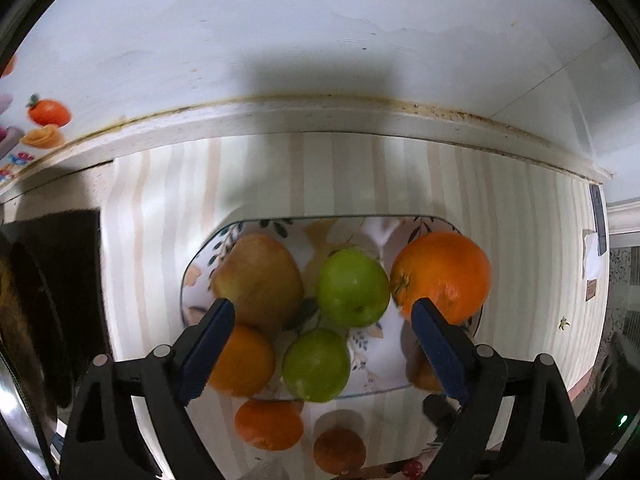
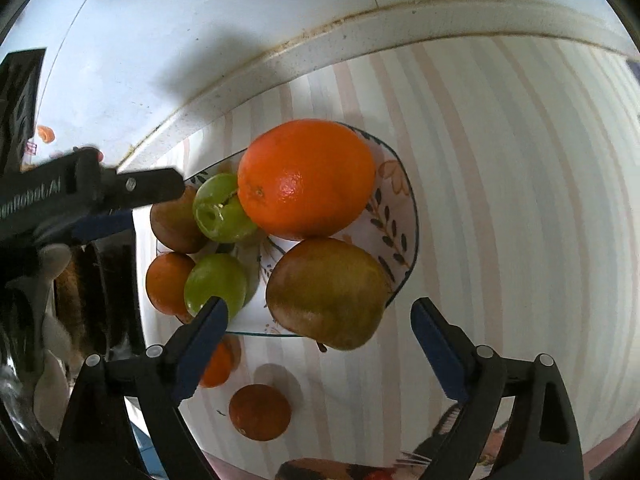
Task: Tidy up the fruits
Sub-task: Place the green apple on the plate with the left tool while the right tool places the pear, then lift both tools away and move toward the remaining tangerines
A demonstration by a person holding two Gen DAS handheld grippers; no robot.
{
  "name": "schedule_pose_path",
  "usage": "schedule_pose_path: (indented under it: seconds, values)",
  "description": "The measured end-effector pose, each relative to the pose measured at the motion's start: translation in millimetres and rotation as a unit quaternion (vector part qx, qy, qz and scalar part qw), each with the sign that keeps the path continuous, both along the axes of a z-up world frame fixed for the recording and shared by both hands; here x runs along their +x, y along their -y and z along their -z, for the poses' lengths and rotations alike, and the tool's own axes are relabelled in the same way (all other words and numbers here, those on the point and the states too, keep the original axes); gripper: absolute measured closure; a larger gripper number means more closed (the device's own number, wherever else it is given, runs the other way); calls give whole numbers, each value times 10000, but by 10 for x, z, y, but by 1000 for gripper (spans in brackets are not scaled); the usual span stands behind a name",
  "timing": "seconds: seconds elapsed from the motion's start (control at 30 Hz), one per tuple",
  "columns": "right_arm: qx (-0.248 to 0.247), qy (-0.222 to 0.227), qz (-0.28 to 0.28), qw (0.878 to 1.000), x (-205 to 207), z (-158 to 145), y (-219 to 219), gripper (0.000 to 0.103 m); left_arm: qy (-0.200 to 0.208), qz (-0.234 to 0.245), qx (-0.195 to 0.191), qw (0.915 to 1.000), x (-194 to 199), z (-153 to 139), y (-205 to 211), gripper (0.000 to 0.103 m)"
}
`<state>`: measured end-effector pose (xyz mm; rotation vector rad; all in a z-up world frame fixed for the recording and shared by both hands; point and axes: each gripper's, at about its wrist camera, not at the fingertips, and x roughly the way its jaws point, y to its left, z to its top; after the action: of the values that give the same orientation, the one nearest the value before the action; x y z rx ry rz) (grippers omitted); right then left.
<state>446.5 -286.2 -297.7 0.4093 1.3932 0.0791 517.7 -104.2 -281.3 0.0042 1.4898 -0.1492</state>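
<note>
A floral plate (image 1: 280, 222) on a striped cloth holds a big orange (image 1: 442, 276), two green apples (image 1: 354, 288) (image 1: 316, 364), a brownish mango (image 1: 256, 276) and a small orange (image 1: 240, 360). My left gripper (image 1: 324, 308) hangs open straight above the plate, its pads clear of the fruit. In the right wrist view my right gripper (image 2: 320, 308) is open at the plate's near rim (image 2: 412, 208), with a second mango (image 2: 328, 292) between its fingers but untouched. Two small oranges (image 2: 259, 412) (image 2: 216, 364) lie on the cloth beside the plate. A finger of the left gripper (image 2: 152, 188) reaches in from the left.
The striped cloth (image 1: 500, 240) ends at a white ledge (image 1: 320, 116) under a pale wall with fruit stickers (image 1: 48, 112). A dark object (image 1: 52, 280) stands to the left of the plate. A printed mat (image 2: 360, 468) lies at the near edge.
</note>
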Motion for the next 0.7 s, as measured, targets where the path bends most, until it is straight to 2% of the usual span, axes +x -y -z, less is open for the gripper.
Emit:
schedule_pose_path:
  seconds: [0.3,0.47,0.7]
  values:
    - [-887,345,-417,9946,-158,-447,-130,7,555,-350,148,9977,-567,-364,-296,13]
    - [-1089,561,-532,9910,-342,-710,-217,7,816,-518,159,9952,-916,-536,-493,13]
    - [-1301,889,-561,9859,-714,-1109,-272,7,1228,-506,187,9910,-1411,-846,-647,13]
